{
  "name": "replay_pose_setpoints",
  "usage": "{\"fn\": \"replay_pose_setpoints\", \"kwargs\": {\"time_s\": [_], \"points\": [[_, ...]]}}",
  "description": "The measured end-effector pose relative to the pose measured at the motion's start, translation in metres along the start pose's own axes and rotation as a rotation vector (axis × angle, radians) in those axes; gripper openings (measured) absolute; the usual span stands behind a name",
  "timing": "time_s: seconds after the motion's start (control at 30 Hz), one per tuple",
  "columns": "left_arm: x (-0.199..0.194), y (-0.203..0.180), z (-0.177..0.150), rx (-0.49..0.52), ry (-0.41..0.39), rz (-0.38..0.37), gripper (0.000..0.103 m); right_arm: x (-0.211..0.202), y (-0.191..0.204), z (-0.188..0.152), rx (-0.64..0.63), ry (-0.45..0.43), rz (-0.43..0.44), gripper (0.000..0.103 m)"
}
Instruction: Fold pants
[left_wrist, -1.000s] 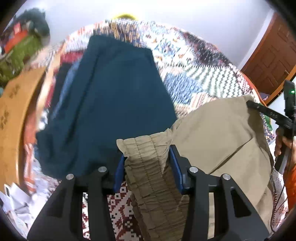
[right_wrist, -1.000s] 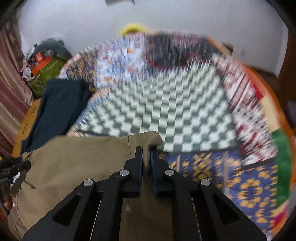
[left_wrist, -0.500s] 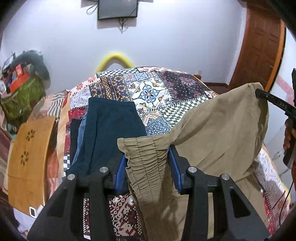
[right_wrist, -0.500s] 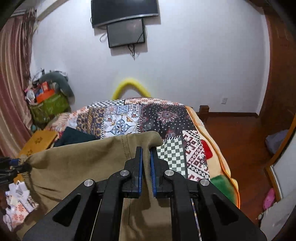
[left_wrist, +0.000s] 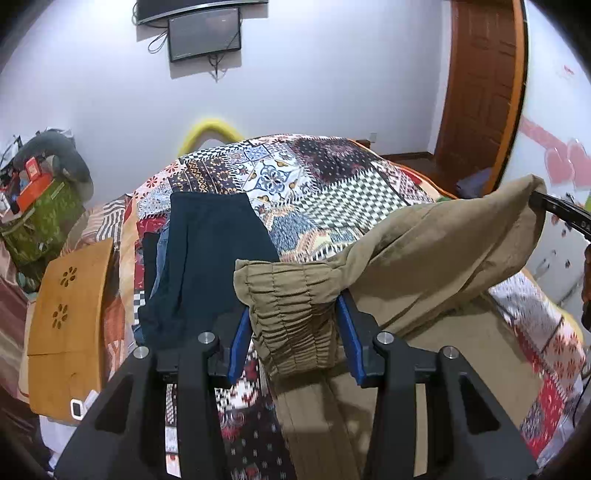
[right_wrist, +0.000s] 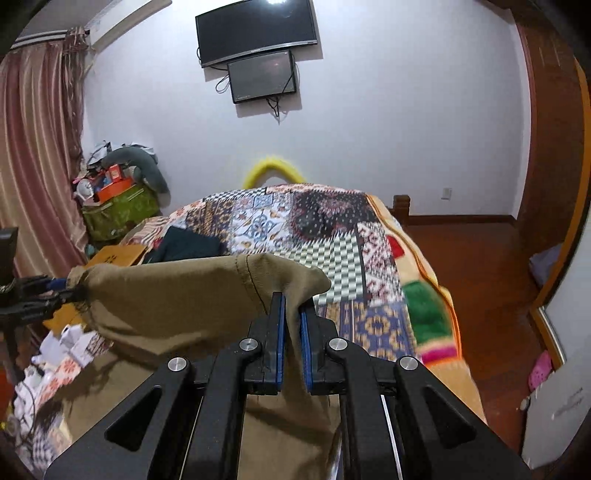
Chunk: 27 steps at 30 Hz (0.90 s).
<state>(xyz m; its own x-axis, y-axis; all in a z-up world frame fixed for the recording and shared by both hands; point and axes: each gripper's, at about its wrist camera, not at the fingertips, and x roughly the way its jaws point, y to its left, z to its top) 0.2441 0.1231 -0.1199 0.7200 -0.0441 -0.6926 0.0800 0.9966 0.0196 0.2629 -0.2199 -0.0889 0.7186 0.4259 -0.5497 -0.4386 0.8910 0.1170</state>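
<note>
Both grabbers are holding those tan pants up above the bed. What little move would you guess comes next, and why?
Probably lower both together to lay the pants flat on the quilt. The left gripper pinches the gathered waistband, the right gripper clamps another edge, and the cloth hangs stretched between them above the bed, so it needs a flat surface before any fold.

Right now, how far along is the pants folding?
Early. Done: both grippers have a hold, the left gripper shut on the gathered elastic waistband of the khaki pants, the right gripper shut on another edge. In hand: the pants hang stretched between them above the patchwork bedspread. Left: laying them flat and every fold.
</note>
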Motion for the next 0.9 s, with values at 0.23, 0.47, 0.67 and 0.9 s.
{"fn": "replay_pose_setpoints", "kwargs": {"time_s": [0.23,0.47,0.67,0.9], "points": [[-0.018,-0.019,-0.039,0.07,0.032,0.017,0.044,-0.026,0.006,-0.055,0.025,0.063,0.005,0.007],[-0.025,-0.026,-0.076,0.061,0.079,0.021,0.044,-0.037,0.01,-0.104,0.09,0.149,0.026,0.007],[-0.024,-0.024,-0.108,0.016,0.148,0.008,0.045,-0.041,0.017,-0.139,0.113,0.213,0.018,0.01],[-0.034,-0.018,-0.131,-0.052,0.154,0.025,0.056,-0.039,0.021,-0.177,0.129,0.298,-0.011,0.012]]}}
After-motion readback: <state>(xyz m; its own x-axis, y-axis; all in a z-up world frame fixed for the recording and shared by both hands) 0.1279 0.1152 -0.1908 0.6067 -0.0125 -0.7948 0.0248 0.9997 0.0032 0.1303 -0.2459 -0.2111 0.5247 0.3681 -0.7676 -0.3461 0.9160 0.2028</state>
